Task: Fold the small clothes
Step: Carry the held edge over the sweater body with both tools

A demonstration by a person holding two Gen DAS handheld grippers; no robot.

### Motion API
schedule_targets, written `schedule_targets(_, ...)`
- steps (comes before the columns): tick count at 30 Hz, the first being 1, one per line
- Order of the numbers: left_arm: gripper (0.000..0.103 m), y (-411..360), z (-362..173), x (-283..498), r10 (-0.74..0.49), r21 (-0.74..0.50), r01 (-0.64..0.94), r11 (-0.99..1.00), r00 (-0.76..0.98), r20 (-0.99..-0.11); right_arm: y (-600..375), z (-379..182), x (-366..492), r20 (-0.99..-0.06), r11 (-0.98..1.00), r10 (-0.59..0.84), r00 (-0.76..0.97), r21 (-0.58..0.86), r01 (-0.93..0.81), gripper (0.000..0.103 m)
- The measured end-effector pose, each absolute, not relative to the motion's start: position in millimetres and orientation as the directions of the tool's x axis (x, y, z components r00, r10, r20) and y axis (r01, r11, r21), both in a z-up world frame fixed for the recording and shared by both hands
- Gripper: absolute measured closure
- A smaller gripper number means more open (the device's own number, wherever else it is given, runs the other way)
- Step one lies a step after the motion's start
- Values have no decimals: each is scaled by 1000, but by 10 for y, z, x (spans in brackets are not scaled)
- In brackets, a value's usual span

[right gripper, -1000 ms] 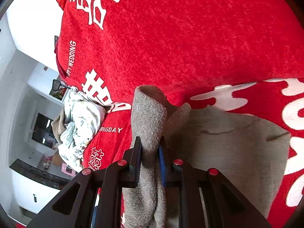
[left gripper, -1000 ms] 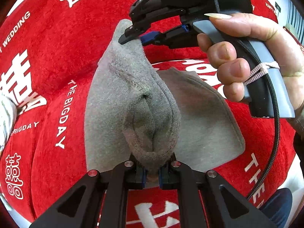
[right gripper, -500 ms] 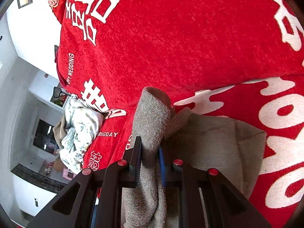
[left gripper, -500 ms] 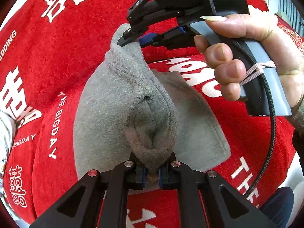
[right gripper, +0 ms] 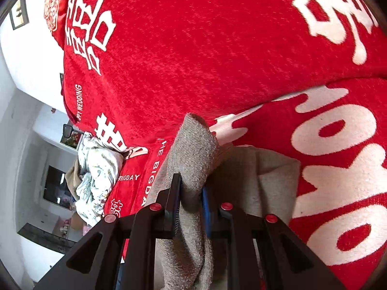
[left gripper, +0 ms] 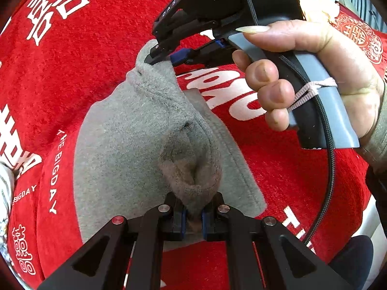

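Observation:
A small grey fleece garment [left gripper: 121, 149] lies partly on the red blanket [left gripper: 84, 55], its near edge lifted into a fold. My left gripper [left gripper: 192, 213] is shut on one bunched corner of that edge. The right gripper [left gripper: 164, 56], held by a hand [left gripper: 302, 72], pinches the other corner farther off in the left wrist view. In the right wrist view my right gripper [right gripper: 191, 193] is shut on a thick roll of the grey garment [right gripper: 193, 149], with the rest of the cloth [right gripper: 271, 178] spread flat to the right.
The red blanket [right gripper: 193, 48] with white lettering covers the whole surface. A crumpled pale patterned cloth [right gripper: 94, 166] lies at the blanket's left edge. Beyond it are white walls and dark furniture [right gripper: 53, 193]. A dark trouser leg [left gripper: 350, 261] shows at the lower right.
Both grippers have carried the lifted grey edge across the blanket, and the flat part of the garment has shortened underneath. Both grips are unchanged.

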State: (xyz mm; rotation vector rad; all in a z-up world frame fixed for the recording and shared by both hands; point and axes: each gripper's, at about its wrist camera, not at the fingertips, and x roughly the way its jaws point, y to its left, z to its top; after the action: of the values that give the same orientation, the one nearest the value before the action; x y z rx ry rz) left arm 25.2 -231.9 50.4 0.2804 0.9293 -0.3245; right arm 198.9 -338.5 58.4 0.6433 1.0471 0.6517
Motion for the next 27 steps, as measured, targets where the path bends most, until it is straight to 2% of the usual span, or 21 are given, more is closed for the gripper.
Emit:
schedule_targets(4,94,-2396,432,266,-150,106,412,905,541,-828,-3483,431,2005,-576,651,736,357,746,-139,86)
schedule_targets(7,94,-2417,322,309,-142,103,417,903,515,-845,-3550,278,2029,-600,667,717,355,738,-103,94)
schedule_targets(14,94,-2508,248,296,-120,136,429,893,519,-846,-3602,124,2019,-602,667,714,359,740,-87,94)
schedule_targets(16,94,-2503,235,303,-120,133,427,895,515,-849,-3636,93,2023,-586,643,732,348,762,-68,88)
schedule_targets(17,94,-2510,230,307,-119,133,427,894,514,-849,-3658,76,2026,-576,628,742,342,776,-56,84)
schedule_targets(18,94,-2508,222,317,-119,134,428,894,515,-849,-3681,62,2020,-571,620,748,338,783,-49,68)
schedule_targets(19,94,-2509,220,316,-119,134,428,894,514,-849,-3701,52,2010,-562,609,756,336,792,-46,38)
schedule_targets(20,94,-2511,229,313,-119,134,427,894,514,-850,-3717,50,1996,-553,602,761,339,797,-49,25)
schedule_targets(21,94,-2512,228,311,-118,134,427,894,514,-850,-3718,63,1969,-544,596,764,346,801,-58,19)
schedule_targets(23,94,-2517,227,312,-117,135,426,895,515,-849,-3697,83,1943,-529,588,771,355,805,-78,19)
schedule_targets(24,94,-2525,228,309,-114,139,426,894,516,-849,-3681,89,1937,-531,593,767,359,801,-82,25)
schedule_targets(25,94,-2531,226,306,-112,142,427,893,518,-848,-3637,88,1944,-539,602,763,356,794,-88,43)
schedule_targets(26,94,-2532,232,302,-111,144,427,893,519,-848,-3566,65,1964,-565,622,755,333,778,-91,54)
schedule_targets(27,94,-2540,226,292,-113,143,427,893,519,-848,-3511,48,1978,-594,647,738,321,757,-88,78)
